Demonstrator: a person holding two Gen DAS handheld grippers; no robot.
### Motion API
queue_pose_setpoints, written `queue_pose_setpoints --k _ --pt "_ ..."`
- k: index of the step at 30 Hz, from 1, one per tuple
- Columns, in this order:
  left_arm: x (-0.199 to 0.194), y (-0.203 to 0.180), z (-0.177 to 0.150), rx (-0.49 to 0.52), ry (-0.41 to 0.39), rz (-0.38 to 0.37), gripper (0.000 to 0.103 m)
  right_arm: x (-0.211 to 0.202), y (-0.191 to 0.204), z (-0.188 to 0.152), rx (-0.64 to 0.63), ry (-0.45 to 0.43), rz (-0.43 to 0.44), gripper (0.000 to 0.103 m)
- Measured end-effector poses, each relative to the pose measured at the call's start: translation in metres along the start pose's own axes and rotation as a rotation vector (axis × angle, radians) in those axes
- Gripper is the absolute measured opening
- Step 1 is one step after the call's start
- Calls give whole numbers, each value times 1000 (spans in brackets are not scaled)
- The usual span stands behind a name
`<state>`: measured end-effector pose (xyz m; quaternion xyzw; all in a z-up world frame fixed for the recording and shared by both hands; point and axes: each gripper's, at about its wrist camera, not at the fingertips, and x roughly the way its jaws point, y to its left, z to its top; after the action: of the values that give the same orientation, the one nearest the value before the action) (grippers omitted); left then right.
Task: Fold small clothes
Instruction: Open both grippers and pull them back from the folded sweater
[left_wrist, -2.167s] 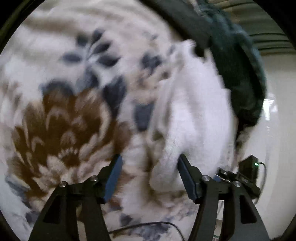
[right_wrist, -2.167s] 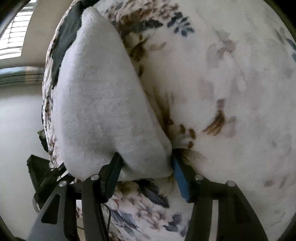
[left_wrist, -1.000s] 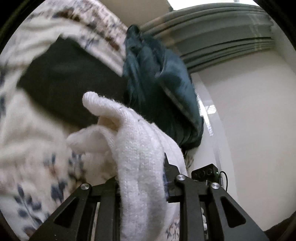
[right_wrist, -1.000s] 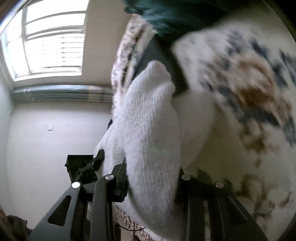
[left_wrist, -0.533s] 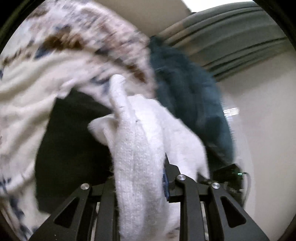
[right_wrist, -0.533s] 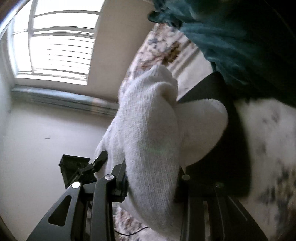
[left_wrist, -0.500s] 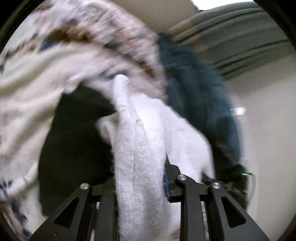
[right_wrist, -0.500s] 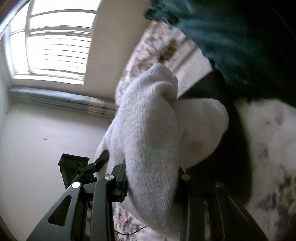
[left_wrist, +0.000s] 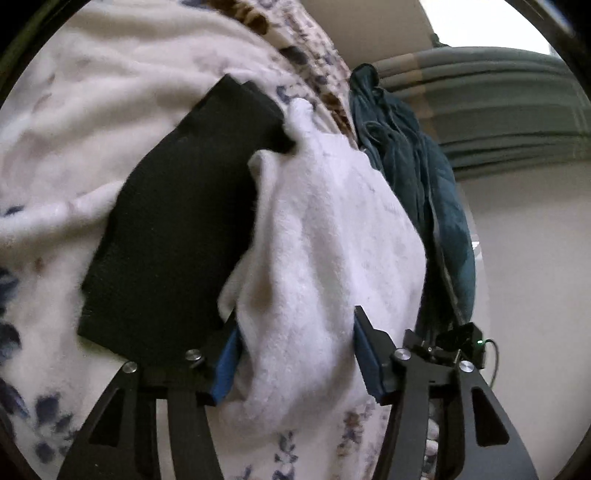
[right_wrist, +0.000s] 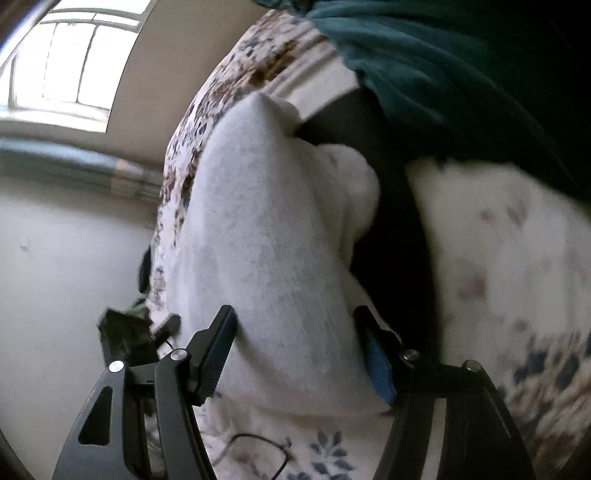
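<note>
Both claws, left (left_wrist: 295, 354) and right (right_wrist: 295, 350), parted wide around white sock (left_wrist: 325, 258), resting partly over black folded garment (left_wrist: 177, 229) on floral blanket (left_wrist: 74, 110).

We see the white sock (left_wrist: 325, 236) as soft, fuzzy knit cloth; the black garment (left_wrist: 177, 229) as matt, flat cloth; the floral blanket (left_wrist: 74, 122) as plush fleece; the teal garment (right_wrist: 461, 66) as matt, rumpled fabric.
</note>
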<state>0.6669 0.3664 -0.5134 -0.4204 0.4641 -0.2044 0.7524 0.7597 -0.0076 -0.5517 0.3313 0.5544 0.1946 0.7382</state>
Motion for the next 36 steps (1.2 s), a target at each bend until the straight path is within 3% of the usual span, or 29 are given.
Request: queue_pose_setpoints --k 2,4,10,13,15,16,18,20,22,24,27,30,36 --pt "3 -9 5 39 -20 2 23 -5 -4 -6 5 -32 -9 42" --pt "5 -15 20 55 -49 2 12 -9 -7 -11 14 -66 -40 35" --pt "10 -24 37 90 -36 80 13 -2 -14 -20 36 -86 -85 36" --pt "-2 -33 27 111 -47 150 32 -14 0 -23 37 -92 -93 55" --pt "-12 -42 14 167 -84 220 58 -24 6 -29 30 -105 -120 56" --pt "-19 -46 5 197 -100 251 64 -30 14 -33 11 -118 -145 60" --pt "-30 -55 -12 242 -135 348 68 -41 29 -44 -51 -147 -231 66" --pt "-33 -64 -29 284 -141 458 68 -46 47 -58 -138 -164 -377 86" --pt "-34 -75 -48 323 -137 570 76 -49 61 -70 -208 -183 -491 103" --pt "-36 -85 -63 358 -139 639 85 -53 76 -87 -292 -224 -620 103" --pt "-41 -99 -77 391 -140 713 85 -64 91 -107 -350 -264 -724 103" --pt "-53 -123 -86 411 -148 790 94 -83 109 -121 -377 -309 -787 103" --pt "-96 -188 -111 465 -205 810 95 -146 155 -156 -389 -362 -816 103"
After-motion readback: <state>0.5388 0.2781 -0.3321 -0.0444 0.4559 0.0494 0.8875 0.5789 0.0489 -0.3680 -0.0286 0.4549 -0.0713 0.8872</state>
